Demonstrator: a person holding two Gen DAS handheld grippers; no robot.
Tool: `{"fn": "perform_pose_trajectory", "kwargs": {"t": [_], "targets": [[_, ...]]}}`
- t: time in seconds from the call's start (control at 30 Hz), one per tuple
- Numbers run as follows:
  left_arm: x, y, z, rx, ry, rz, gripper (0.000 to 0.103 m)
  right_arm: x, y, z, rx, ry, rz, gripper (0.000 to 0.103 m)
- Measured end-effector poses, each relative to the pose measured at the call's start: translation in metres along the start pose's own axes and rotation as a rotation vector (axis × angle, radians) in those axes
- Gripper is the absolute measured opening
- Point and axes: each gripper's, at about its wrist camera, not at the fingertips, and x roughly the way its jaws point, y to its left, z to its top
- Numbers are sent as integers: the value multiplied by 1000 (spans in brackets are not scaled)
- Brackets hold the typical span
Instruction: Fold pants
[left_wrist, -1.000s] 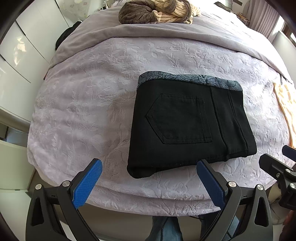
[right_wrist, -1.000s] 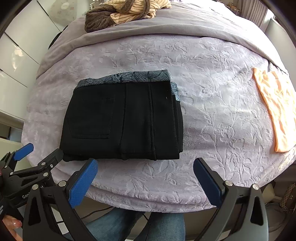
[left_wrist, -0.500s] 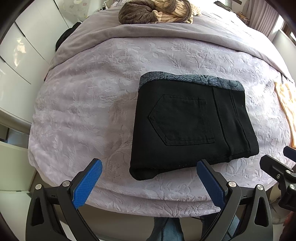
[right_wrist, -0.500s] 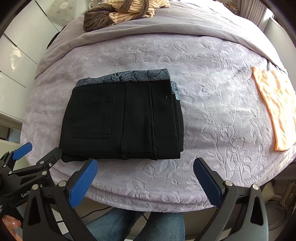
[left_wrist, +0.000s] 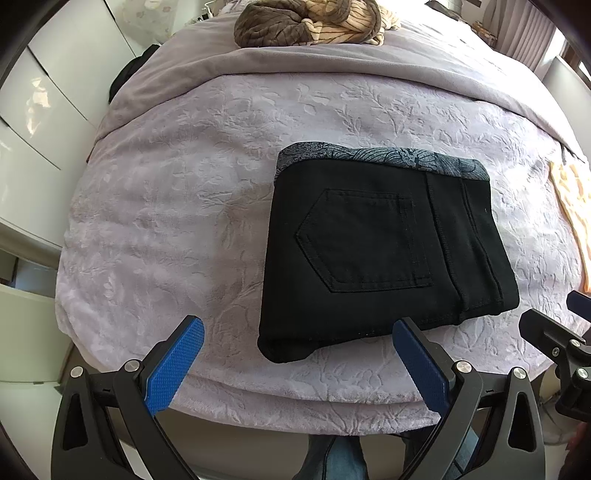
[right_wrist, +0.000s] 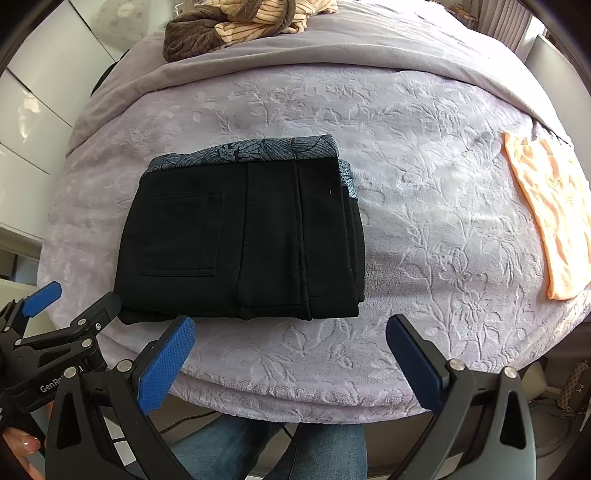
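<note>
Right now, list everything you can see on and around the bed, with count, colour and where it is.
folded pants: one, black with a blue-grey patterned band, lying near the front edge of the bed.
bedspread: one, pale lilac, embossed with flowers, covering the bed.
grey blanket: one, across the far part of the bed.
bundle of clothes: one, brown and tan striped, at the far end.
orange garment: one, flat at the bed's right edge.
cabinets: white, left of the bed.
left hand-held gripper: open, empty.
right hand-held gripper: open, empty.

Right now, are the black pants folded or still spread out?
Folded: the black pants lie as a compact stacked rectangle on the bed, layered edges showing at one side.
</note>
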Motion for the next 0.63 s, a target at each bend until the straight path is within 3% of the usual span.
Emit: {"fn": "perform_pose_trajectory", "kwargs": {"t": [0.63], "targets": [[4,-3,8,18,-28,-16,102,9,1,2,-7,8,-25,103]]}}
